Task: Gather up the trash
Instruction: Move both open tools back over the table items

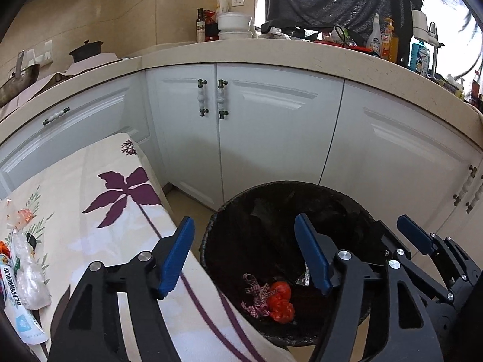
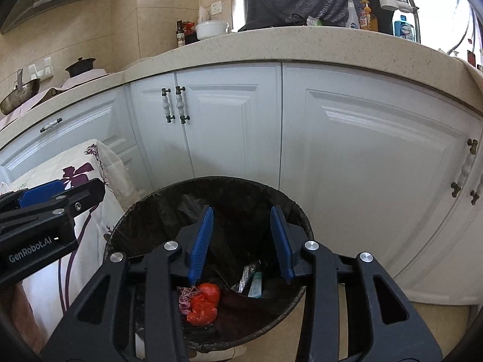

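Note:
A black-lined trash bin (image 1: 217,220) (image 2: 142,205) stands on the floor by the white cabinets. In it lie a red crumpled wrapper (image 1: 280,300) (image 2: 205,301), a checked ribbon (image 1: 256,292), a silver wrapper and a small tube (image 2: 255,283). My left gripper (image 1: 244,259) is open and empty, over the bin's left rim and the table edge. My right gripper (image 2: 241,244) is open and empty above the bin; it also shows in the left wrist view (image 1: 413,235). More wrappers (image 1: 24,271) lie on the flowered tablecloth (image 1: 99,187) at the left.
White cabinet doors (image 2: 347,157) with handles stand behind the bin. The beige counter (image 1: 271,51) above holds bottles, bowls and a pot. The table with the cloth stands left of the bin. A person stands behind the counter.

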The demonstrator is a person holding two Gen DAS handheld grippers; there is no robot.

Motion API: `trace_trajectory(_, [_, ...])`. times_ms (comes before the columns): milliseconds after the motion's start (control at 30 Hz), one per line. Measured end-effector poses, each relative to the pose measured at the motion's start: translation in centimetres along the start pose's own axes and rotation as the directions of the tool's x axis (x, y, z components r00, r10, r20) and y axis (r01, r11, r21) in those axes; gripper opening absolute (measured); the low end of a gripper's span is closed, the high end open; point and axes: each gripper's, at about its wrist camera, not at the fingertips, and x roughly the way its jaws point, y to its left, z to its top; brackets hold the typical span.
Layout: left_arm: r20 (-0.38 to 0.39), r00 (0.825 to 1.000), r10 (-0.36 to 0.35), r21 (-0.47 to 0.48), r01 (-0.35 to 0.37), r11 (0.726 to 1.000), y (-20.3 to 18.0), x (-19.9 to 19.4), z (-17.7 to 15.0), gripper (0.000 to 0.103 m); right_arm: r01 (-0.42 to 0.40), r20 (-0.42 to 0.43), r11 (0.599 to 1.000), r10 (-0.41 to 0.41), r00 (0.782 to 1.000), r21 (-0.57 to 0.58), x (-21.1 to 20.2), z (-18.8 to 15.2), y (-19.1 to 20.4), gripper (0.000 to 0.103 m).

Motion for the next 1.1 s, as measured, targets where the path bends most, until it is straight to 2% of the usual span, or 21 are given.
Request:
trace_trajectory(300, [0.028, 0.999, 0.044, -0.028, -0.043, 0.999, 2.5, -2.8, -0.5, 0.072, -0.032, 0.010, 0.999, 0.032, 0.999, -0.001, -1.6, 0.3, 2.0, 0.040])
trace_trajectory(633, [0.041, 0.987, 0.153, -0.106, -0.148, 0.983, 8.7, -6.6, -1.7, 0.075, -0.136, 0.010, 0.990, 0.136, 0.991, -0.050, -3.4, 0.1, 8.1, 0.040])
trace_trajectory(833, [0.029, 0.972, 0.233, -0.167, -0.225, 0.960, 13.5, -8.7, -3.6, 0.075, -0.210, -0.004, 0.973, 0.210, 0.978, -0.096, -4.4, -0.3, 12.6, 0.040])
trace_trajectory(1100, [-0.023, 0.936, 0.351, -0.242, -0.346, 0.906, 20.2, -11.5, -6.9, 0.076, -0.312, -0.038, 0.934, 0.310, 0.950, -0.175, -5.5, -1.0, 19.3, 0.041])
